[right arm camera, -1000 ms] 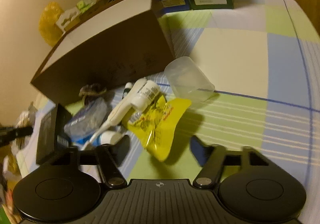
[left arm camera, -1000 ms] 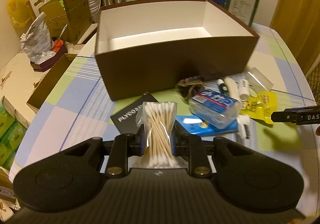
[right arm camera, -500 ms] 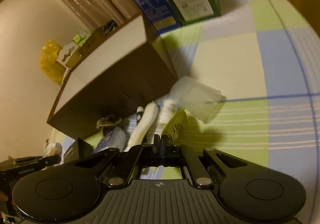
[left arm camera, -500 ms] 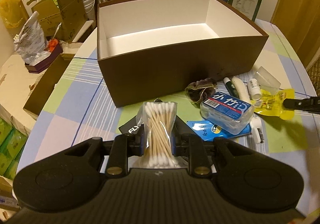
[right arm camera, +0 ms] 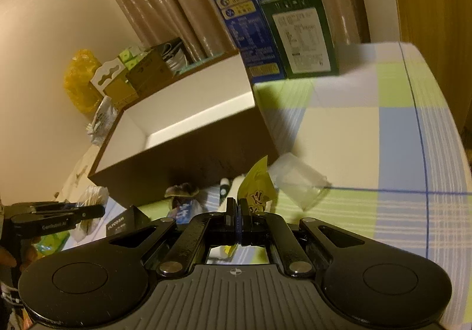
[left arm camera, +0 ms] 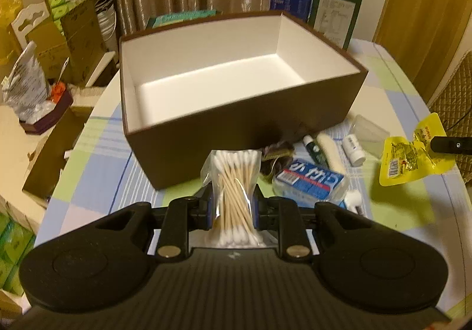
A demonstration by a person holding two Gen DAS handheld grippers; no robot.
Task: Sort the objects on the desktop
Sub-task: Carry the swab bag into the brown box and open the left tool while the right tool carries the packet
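Note:
My left gripper (left arm camera: 231, 206) is shut on a clear bag of cotton swabs (left arm camera: 231, 182), held above the table just in front of the open brown box (left arm camera: 236, 129) with its white inside. My right gripper (right arm camera: 237, 212) is shut on a yellow sachet (right arm camera: 258, 188), lifted off the table; the sachet also shows in the left wrist view (left arm camera: 413, 153) hanging from the right gripper (left arm camera: 436, 144). The left gripper shows at the left of the right wrist view (right arm camera: 88, 210).
On the checked tablecloth by the box lie a blue-white pack (left arm camera: 309, 182), a dark scrunchie (left arm camera: 275, 153), small tubes (left arm camera: 327, 150), a white bottle (left arm camera: 354, 150), a clear cup (left arm camera: 370, 131) and a black card box (right arm camera: 126, 222). Blue and green cartons (right arm camera: 274, 26) stand behind.
My right gripper closed on the yellow sachet and lifted it off the table. My left gripper rose with the cotton swabs and now looks down into the box.

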